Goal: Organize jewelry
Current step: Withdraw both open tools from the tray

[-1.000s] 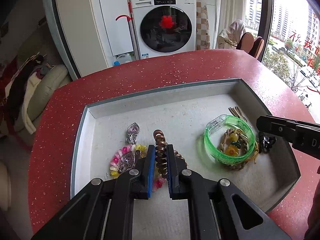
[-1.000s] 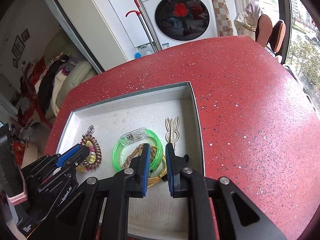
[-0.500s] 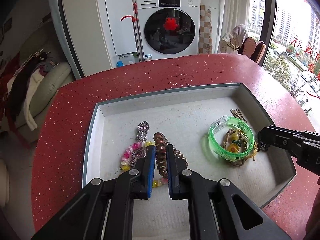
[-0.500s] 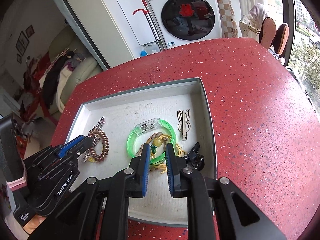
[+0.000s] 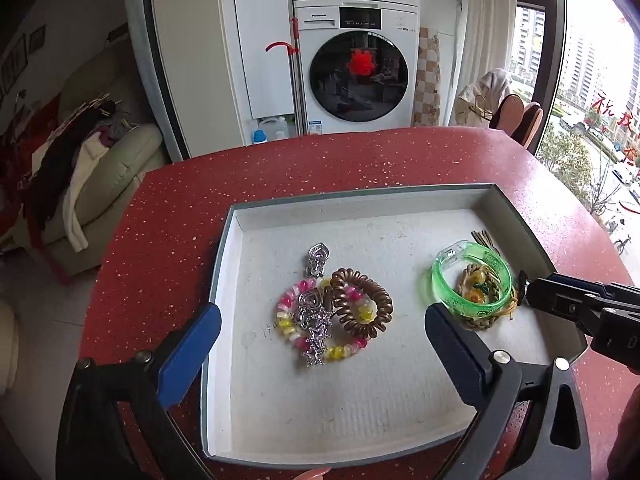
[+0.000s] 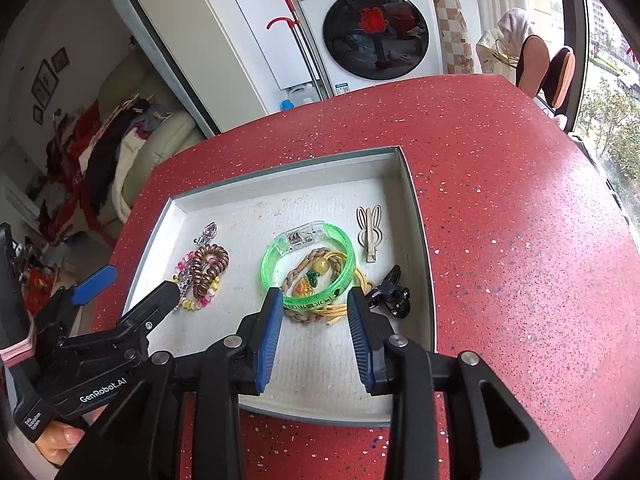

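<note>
A grey-rimmed tray [image 5: 360,197] with a white lining holds the jewelry. A brown spiral hair tie [image 5: 362,304] lies on a pink-and-yellow beaded bracelet [image 5: 285,322], beside a silver heart chain [image 5: 317,258]. My left gripper [image 5: 322,312] hovers over them with its jaws opening wide and nothing gripped. To the right, a green bangle [image 6: 267,264] rings a braided bracelet [image 6: 298,276]. My right gripper [image 6: 314,294] is just in front of the bangle, its jaws opening and pressing on nothing. A bunny hair clip [image 6: 370,232] and a black claw clip [image 6: 394,292] lie by the tray's right wall.
The tray sits on a red speckled counter [image 6: 520,240] with a rounded far edge. Beyond it stand a washing machine [image 5: 356,68], a sofa piled with clothes [image 5: 92,160] at the left and chairs by the window [image 6: 544,64]. A person's fingers [image 6: 60,440] hold the left gripper.
The left jaws have swung wide apart and the brown spiral tie they held now lies on the beaded bracelet. The left gripper drew back from the tray. The right jaws have parted.
</note>
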{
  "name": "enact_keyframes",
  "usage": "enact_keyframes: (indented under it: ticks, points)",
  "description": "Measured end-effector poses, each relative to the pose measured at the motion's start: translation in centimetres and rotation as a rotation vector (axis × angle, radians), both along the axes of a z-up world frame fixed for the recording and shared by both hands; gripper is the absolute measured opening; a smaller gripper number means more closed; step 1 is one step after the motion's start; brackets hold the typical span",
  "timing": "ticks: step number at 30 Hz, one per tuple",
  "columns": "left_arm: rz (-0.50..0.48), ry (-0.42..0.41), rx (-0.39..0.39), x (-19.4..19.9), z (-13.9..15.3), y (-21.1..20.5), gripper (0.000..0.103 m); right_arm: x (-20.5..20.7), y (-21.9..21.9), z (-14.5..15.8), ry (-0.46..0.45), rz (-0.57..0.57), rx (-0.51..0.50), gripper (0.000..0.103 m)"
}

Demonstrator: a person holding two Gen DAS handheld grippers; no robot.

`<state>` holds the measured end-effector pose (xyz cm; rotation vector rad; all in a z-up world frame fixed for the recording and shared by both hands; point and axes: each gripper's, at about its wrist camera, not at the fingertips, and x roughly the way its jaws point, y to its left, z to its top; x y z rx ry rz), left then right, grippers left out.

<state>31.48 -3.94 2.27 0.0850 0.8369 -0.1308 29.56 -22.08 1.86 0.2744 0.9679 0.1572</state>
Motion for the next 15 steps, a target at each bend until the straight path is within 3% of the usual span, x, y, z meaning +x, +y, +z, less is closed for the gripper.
enact_keyframes:
  ticks: [3, 5, 8, 15]
  points:
    - [0.006, -0.002, -0.006, -0.4, 0.1, 0.4, 0.103, -0.5, 0.0, 0.3, -0.010, -0.005, -0.002, 0.040]
    - [0.011, -0.008, -0.003, -0.9, 0.3, 0.6, 0.103, -1.0, 0.2, 0.7, -0.029, -0.009, -0.010, 0.062]
    - [0.018, -0.023, 0.005, -1.9, 0.6, 0.8, 0.103, -2.1, 0.4, 1.4, -0.074, -0.016, -0.031, 0.080]
    - [0.041, -0.070, 0.016, -4.7, 1.0, 1.3, 0.103, -4.9, 1.4, 2.3, -0.168, -0.027, -0.067, 0.084]
